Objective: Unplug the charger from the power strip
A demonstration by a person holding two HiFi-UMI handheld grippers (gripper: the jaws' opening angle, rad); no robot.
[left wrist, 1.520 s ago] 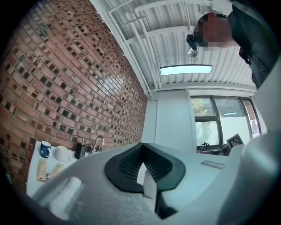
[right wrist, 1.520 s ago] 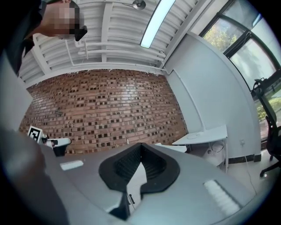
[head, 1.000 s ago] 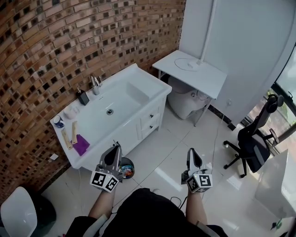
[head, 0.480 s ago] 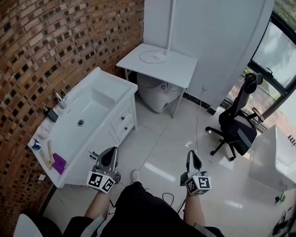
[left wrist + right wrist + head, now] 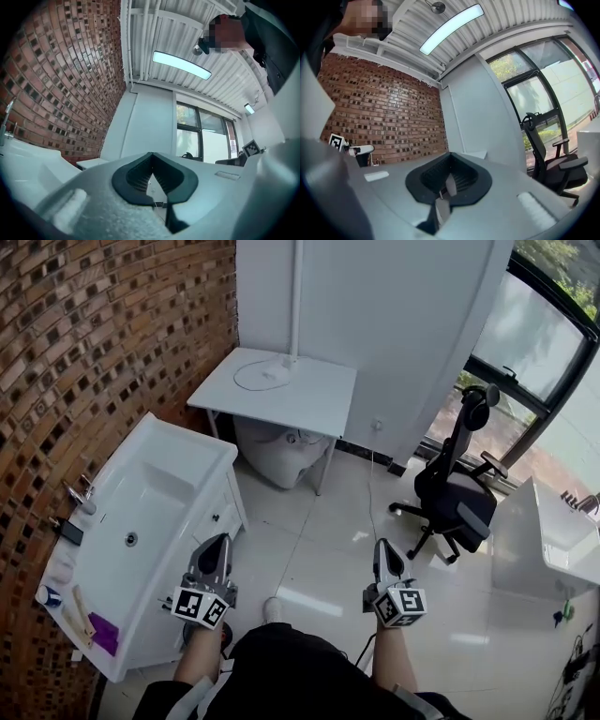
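Observation:
No charger or power strip can be made out in any view. My left gripper (image 5: pixel 222 542) is held low at the left over the tiled floor, beside the sink cabinet (image 5: pixel 214 474). Its jaws are together with nothing between them. My right gripper (image 5: pixel 382 547) is held level with it at the right, also shut and empty. In the left gripper view the left gripper (image 5: pixel 151 154) points up toward the wall and window. In the right gripper view the right gripper (image 5: pixel 451 154) points at the brick wall and the white partition.
A white table (image 5: pixel 319 395) with a lamp pole stands ahead by the wall, a white tub (image 5: pixel 277 451) under it. A thin cord hangs from a wall socket (image 5: pixel 378 425). A black office chair (image 5: pixel 455 488) stands to the right, with a white counter (image 5: pixel 539 545) beyond it.
The head view has swung to the right: the sink has slid to the left edge, and the chair, window and counter have come further into view. Both grippers keep their pose, shut.

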